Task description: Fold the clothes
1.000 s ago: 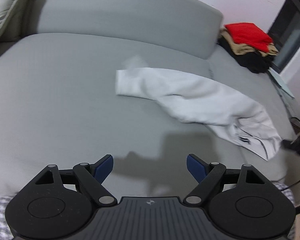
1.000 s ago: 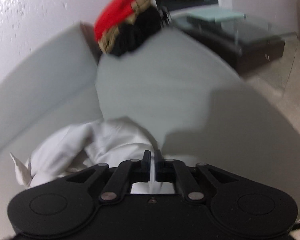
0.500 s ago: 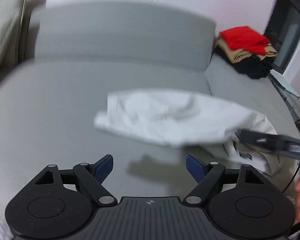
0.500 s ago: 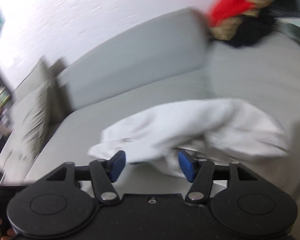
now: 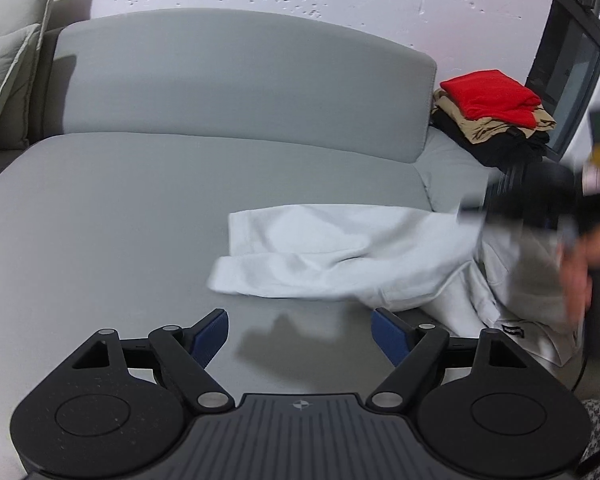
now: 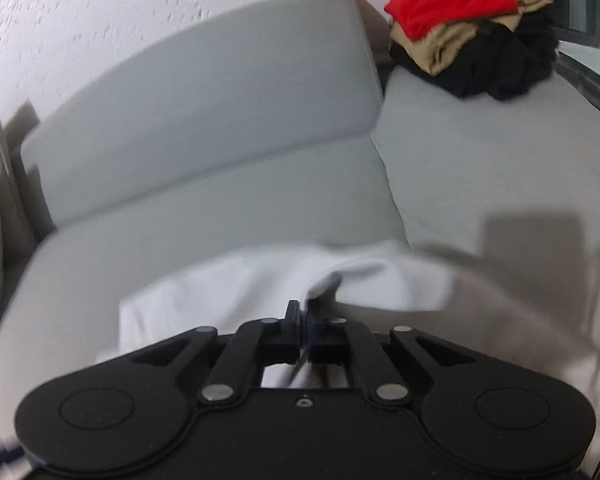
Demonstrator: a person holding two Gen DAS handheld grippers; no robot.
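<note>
A white garment [image 5: 340,256] lies crumpled on the grey sofa seat [image 5: 120,208], right of centre. My left gripper [image 5: 299,330] is open and empty, just in front of the garment's near-left fold. My right gripper [image 6: 307,312] is shut on a fold of the white garment [image 6: 240,288], with cloth pinched between its jaws. In the left wrist view the right gripper shows blurred at the right edge [image 5: 540,196], over the garment's right part.
A stack of folded clothes, red on top of tan and black [image 5: 496,116], sits at the sofa's far right end; it also shows in the right wrist view [image 6: 468,20]. Cushions [image 5: 8,64] stand at the far left. The sofa backrest [image 5: 240,80] runs behind.
The right gripper was shut a second ago, open half a second ago, and is shut again on the garment. The garment has shifted and bunched differently. The left gripper stayed open.
</note>
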